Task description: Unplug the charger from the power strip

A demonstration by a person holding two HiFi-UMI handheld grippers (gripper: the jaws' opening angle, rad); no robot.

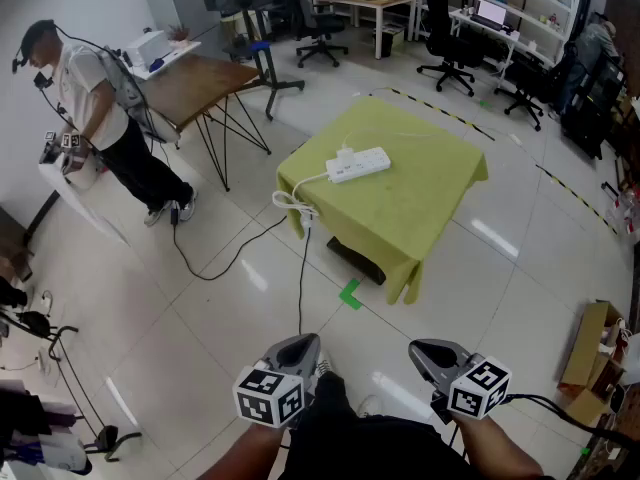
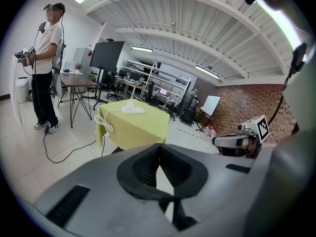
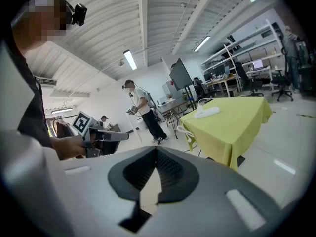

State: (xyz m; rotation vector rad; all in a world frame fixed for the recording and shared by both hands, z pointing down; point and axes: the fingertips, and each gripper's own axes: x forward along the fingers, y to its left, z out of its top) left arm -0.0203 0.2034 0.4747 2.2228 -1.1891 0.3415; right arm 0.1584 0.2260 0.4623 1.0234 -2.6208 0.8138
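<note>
My left gripper [image 1: 300, 348] and right gripper [image 1: 430, 353] are clenched, empty. The white charger [image 1: 346, 154] looks light and rigid; I'd pinch its body, since the power strip [image 1: 364, 163] may lift.

No text, label, brand or number can be read anywhere here

Left tongs [image 1: 297, 348] and right tongs [image 1: 430, 354] sit side by side, jaws together, empty.
</note>
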